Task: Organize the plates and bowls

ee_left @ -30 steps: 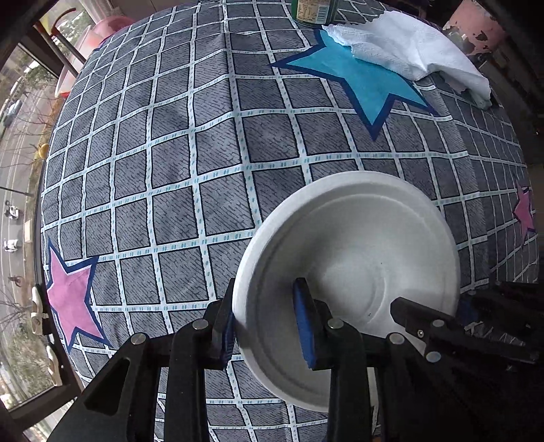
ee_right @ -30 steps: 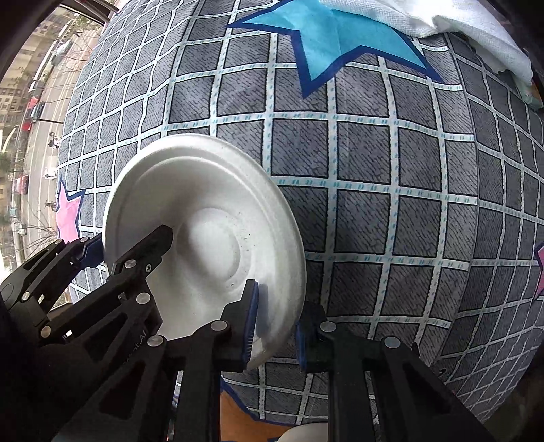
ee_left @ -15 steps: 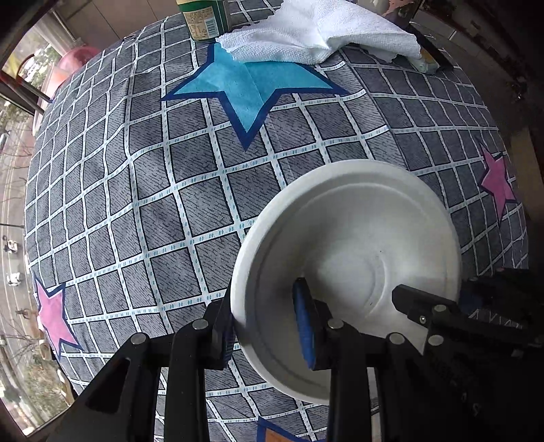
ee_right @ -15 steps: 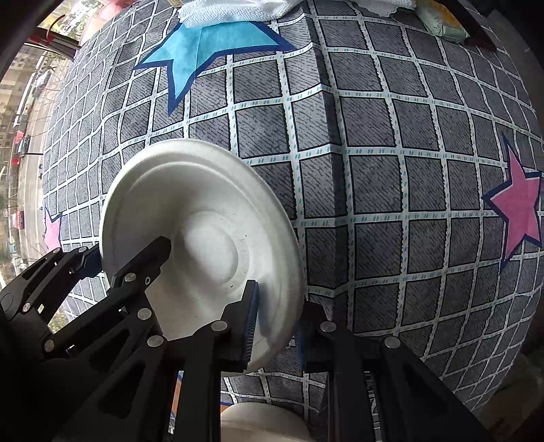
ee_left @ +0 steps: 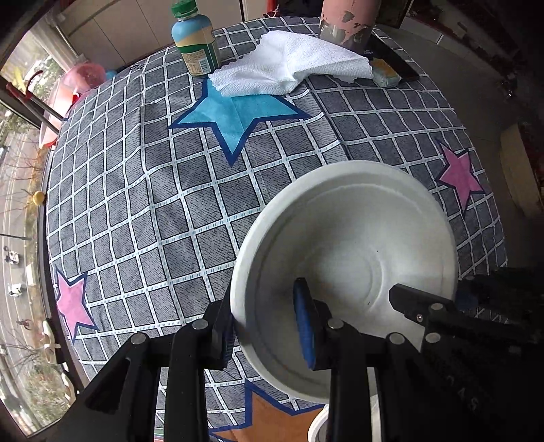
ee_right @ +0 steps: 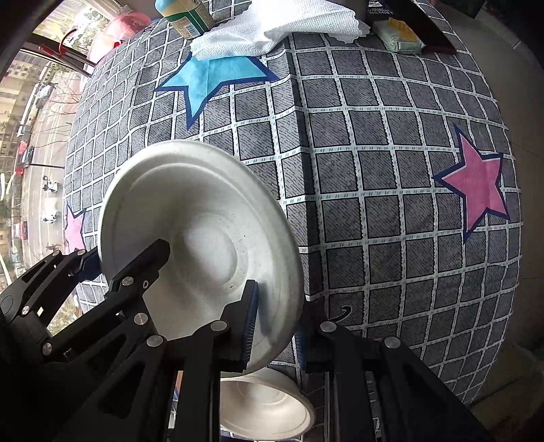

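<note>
A white paper plate [ee_left: 343, 258] is held in the air above the checked tablecloth [ee_left: 153, 204] by both grippers. My left gripper [ee_left: 265, 326] is shut on its left rim. My right gripper [ee_right: 273, 326] is shut on its right rim; the plate also shows in the right wrist view [ee_right: 200, 231]. A second white dish [ee_right: 268, 404] lies on the table below the held plate, near the front edge; its rim also shows in the left wrist view [ee_left: 316, 426]. Each gripper appears in the other's view.
At the far side stand a green-capped bottle [ee_left: 195, 44], a crumpled white towel [ee_left: 292, 64], a pink post [ee_left: 343, 20], a small soap-like packet [ee_right: 401, 37] and a dark flat box [ee_left: 391, 57]. The table drops off at the right [ee_right: 510, 238].
Both grippers have lifted the plate and drawn it back toward the near edge. More of the far table and the second dish below have come into view.
</note>
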`<state>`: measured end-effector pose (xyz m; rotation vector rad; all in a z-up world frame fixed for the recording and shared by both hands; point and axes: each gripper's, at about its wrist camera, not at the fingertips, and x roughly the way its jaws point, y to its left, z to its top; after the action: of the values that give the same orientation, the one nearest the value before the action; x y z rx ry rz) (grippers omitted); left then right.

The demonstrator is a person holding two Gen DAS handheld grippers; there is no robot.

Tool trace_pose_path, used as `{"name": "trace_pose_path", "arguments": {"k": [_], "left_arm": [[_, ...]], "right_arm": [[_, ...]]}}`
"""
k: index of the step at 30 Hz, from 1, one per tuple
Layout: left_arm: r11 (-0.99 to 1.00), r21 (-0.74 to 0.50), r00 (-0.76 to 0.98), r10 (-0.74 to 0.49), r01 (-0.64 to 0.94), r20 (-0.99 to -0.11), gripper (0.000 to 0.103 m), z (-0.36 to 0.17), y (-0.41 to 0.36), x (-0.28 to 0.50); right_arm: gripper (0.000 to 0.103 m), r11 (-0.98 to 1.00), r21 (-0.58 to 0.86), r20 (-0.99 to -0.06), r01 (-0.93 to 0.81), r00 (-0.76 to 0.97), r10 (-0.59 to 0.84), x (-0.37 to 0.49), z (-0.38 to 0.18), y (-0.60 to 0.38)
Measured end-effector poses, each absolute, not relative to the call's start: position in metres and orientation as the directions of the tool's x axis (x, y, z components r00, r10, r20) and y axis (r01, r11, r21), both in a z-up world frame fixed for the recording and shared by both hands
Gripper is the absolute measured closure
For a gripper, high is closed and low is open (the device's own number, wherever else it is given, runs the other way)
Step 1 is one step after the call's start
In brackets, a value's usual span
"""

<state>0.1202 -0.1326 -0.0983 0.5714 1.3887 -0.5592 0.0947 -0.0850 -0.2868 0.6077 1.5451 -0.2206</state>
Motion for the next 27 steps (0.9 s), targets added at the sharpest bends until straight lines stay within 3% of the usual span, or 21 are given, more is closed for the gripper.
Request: {"name": "trace_pose_path", "arguments": {"k": [13,27], "left_arm": [[0.691,0.02,0.059,-0.033,0.723,-0.998,0.069,-0.088,-0.105,0.056],[0.623,-0.043,-0.059,0.005,0.781,-0.998,0.066,-0.118,-0.08,-0.007]], "right_arm": [[0.082,0.826,0.228,-0.967,0.515,0.02,0.255,0.023,-0.275,-0.061],[0.082,0.785,0.192,-0.958,0.589,-0.063,0.281,-0.052,-0.308,-0.025]]}}
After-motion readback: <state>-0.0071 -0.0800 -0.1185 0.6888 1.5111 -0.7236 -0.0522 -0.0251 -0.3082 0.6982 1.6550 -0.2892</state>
